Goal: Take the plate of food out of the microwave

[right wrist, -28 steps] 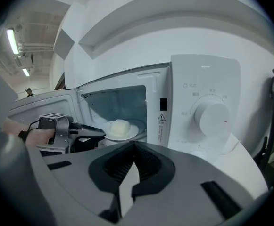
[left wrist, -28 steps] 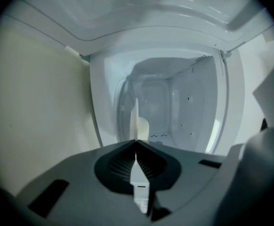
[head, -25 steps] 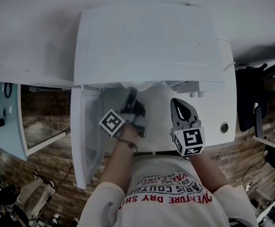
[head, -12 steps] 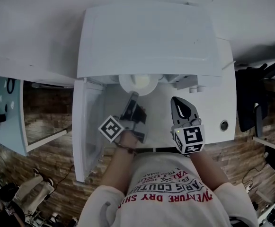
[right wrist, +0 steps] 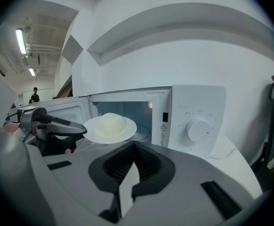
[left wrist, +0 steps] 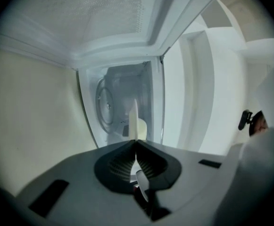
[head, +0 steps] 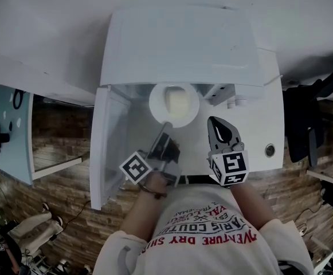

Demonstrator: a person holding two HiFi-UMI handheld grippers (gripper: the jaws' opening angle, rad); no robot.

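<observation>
My left gripper (head: 167, 126) is clamped on the plate (head: 155, 103) rim at frame center. The plate holds pale food (head: 177, 102), just before the open microwave (head: 177, 44). My right gripper (head: 214, 122) is closed and empty.

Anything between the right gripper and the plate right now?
Nothing. The right gripper view shows a bare stretch from the right gripper to the plate. The only thing touching the plate is the left gripper, shut on its rim.
</observation>
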